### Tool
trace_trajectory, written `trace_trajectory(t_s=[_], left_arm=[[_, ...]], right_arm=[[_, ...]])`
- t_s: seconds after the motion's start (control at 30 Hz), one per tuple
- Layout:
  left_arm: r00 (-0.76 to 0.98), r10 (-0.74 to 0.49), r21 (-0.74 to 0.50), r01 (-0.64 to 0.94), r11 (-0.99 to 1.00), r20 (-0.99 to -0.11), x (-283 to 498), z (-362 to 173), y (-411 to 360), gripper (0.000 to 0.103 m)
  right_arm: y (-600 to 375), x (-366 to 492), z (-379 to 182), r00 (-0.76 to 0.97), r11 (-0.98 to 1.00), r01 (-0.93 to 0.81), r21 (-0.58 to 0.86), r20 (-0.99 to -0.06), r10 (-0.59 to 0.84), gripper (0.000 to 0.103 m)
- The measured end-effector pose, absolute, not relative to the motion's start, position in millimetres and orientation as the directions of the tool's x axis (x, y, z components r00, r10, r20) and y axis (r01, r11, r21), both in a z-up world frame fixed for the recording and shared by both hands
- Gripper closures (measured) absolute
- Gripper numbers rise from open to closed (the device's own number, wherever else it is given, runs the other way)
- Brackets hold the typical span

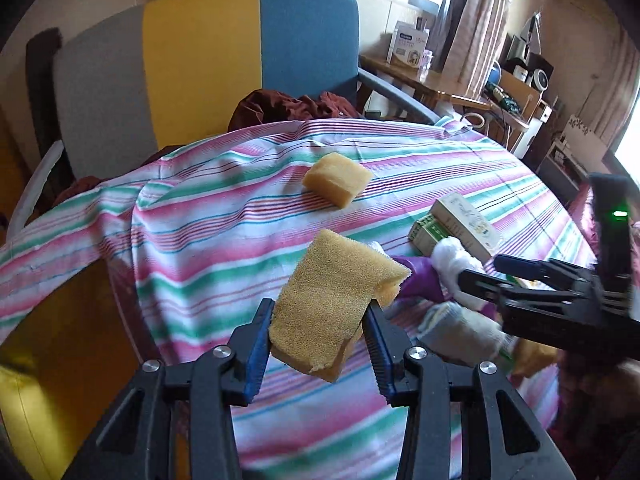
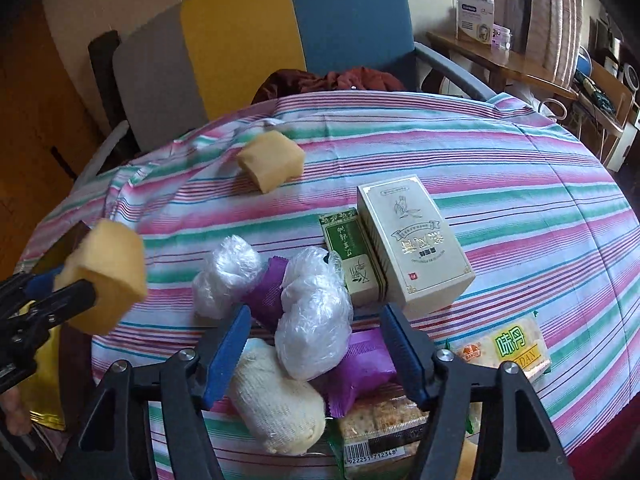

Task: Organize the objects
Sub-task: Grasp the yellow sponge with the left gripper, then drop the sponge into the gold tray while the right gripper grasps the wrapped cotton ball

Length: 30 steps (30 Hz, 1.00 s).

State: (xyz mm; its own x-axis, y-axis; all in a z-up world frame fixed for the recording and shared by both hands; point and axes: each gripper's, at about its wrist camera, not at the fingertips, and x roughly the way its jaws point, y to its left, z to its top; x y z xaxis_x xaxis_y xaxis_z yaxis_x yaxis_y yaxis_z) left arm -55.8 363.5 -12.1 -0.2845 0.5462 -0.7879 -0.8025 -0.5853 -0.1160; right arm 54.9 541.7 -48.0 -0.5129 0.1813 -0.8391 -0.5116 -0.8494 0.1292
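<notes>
At the far left the pink, green and white striped cloth [image 1: 224, 216] drapes off the table's rounded edge in loose folds, with the grey, yellow and blue upholstered chair [image 1: 224, 64] standing just beyond that edge; the left gripper [image 1: 318, 344] is clenched on a yellow porous sponge block [image 1: 328, 300], its blue pads pressing both sides, the block lifted clear of the cloth near the left edge; further back on the cloth, apart from everything else, lies a second yellow sponge block [image 1: 338, 178], with bare striped cloth all round it and open room between it and the chair-side edge; toward the middle sits a crowded heap: white plastic-wrapped bundles [image 2: 312, 320], purple crinkle-edged packets [image 2: 360, 368] and a cream knitted roll [image 2: 276, 400], all touching; the right gripper [image 2: 316, 360] hangs over this heap with its jaws apart either side of a white bundle, the pads not pressing it, so nothing is grasped; just behind the heap lie a green printed carton [image 2: 352, 256] and a pale cream carton [image 2: 416, 244], side by side and touching; to the right a yellow-green snack packet [image 2: 516, 352] lies flat; beyond it the cloth runs bare and wide to the table's right edge.
</notes>
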Motion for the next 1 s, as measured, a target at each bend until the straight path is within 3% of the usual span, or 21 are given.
trace_trajectory(t_s=[0.07,0.13,0.17,0.4,0.67,1.0], left_arm=[[-0.292,0.554,-0.122,-0.796,-0.592,-0.780,-52.1,-6.6,351.1,0.058],[-0.300,0.559,-0.129,-0.788,-0.602,-0.773,-48.7,-1.5,336.6,0.058],[-0.307,0.558,-0.130,-0.782,-0.610,-0.771,-47.6,0.5,327.3,0.058],[-0.410,0.512,-0.151,-0.650,-0.744,-0.755,-66.0,14.8,240.8,0.058],[-0.563,0.238,-0.099,-0.266,-0.959,-0.792,-140.4,-3.7,98.4,0.058],[-0.554,0.111,-0.043,-0.133,-0.990,-0.825,-186.4,-38.7,74.1,0.058]], right_arm=[[542.7,51.5,-55.0,-0.482,-0.851,-0.515,0.099,-0.855,0.192,0.040],[542.9,48.6,-60.6,-0.464,-0.856,-0.510,0.078,-0.863,0.198,0.055],[542.8,47.2,-63.4,-0.454,-0.859,-0.507,0.067,-0.868,0.200,0.069],[543.1,55.4,-55.0,-0.482,-0.852,-0.521,0.061,-0.844,0.234,0.072],[541.1,63.4,-41.4,-0.542,-0.843,-0.528,0.102,-0.805,0.242,0.072],[539.4,64.0,-39.7,-0.550,-0.847,-0.524,0.094,-0.796,0.252,0.072]])
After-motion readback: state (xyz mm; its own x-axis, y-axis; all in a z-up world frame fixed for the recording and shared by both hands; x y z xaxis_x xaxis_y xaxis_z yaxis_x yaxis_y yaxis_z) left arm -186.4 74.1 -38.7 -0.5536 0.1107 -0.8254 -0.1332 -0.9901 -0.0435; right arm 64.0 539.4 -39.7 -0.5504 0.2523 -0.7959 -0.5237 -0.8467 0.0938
